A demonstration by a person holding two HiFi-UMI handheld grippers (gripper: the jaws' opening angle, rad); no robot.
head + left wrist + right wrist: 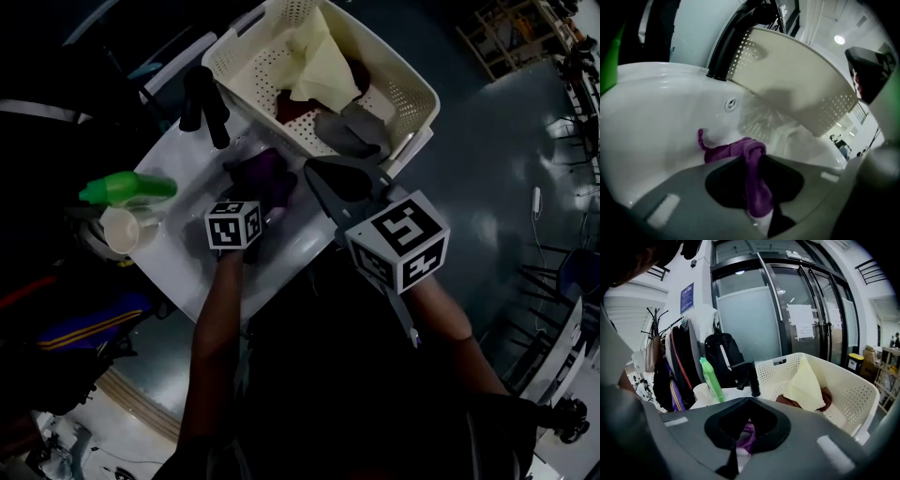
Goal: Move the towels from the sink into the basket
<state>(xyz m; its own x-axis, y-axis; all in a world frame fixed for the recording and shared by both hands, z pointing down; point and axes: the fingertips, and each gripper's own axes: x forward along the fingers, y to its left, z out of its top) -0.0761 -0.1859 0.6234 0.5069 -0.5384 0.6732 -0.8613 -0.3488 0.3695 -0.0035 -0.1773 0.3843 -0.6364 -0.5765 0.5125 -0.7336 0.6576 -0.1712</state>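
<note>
One purple towel point(751, 161) lies in the sink point(656, 117), its length running back between the jaws of the left gripper point(757, 187), which pinch it. The basket point(414, 91) stands at the sink's far rim. The right gripper point(747, 427), closed and empty, hangs nearer to it.

We log a green bottle point(127, 187) at nine o'clock, with a white cup point(120, 230) touching it at its six. A black faucet point(206, 103) sits at eleven. A black backpack point(723, 357) hangs at ten, with glass doors point(787, 310) behind it.
</note>
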